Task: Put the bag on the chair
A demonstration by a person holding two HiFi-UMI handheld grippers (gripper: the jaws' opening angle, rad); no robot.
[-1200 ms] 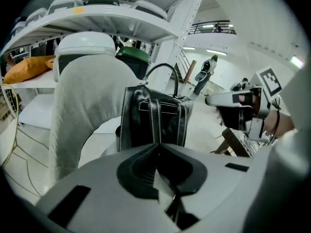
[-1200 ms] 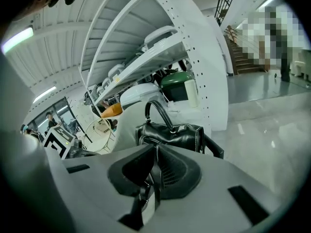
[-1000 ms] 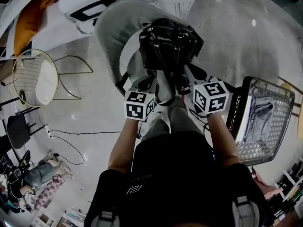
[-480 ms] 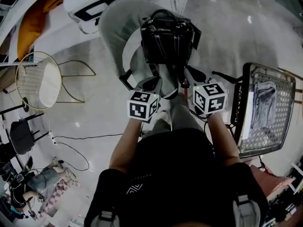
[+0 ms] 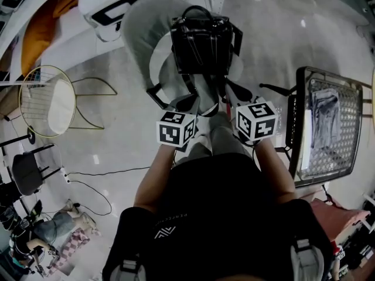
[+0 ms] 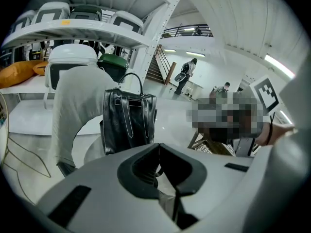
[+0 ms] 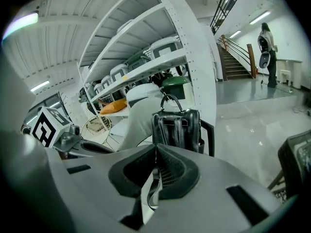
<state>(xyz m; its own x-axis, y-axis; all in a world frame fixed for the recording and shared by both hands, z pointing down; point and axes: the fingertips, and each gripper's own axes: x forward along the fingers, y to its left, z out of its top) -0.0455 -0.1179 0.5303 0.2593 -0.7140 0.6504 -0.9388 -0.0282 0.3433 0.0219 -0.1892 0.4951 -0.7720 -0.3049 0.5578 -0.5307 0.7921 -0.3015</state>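
Observation:
A black leather bag (image 5: 202,43) with white stitching stands upright on the seat of a grey upholstered chair (image 5: 140,28), its top handle up. Two dark straps run from the bag's lower edge back to my grippers. My left gripper (image 5: 191,105) is shut with a thin strap pinched in its jaws; in the left gripper view the bag (image 6: 127,120) stands just beyond the left gripper (image 6: 158,145). My right gripper (image 5: 228,101) is shut on the other strap, which hangs as a loop under the right gripper (image 7: 155,148). The bag (image 7: 177,127) and chair (image 7: 136,115) lie ahead.
A gold wire chair (image 5: 47,98) stands to the left. A black mesh chair (image 5: 328,127) with folded cloth stands close on the right. White shelving (image 6: 73,28) with stacked white seats rises behind the grey chair. A cable (image 5: 88,174) lies on the floor. People stand far off by the stairs.
The bag has moved farther from the grippers and stands straighter on the seat, so its straps stretch longer. Both grippers kept about the same place and stayed shut.

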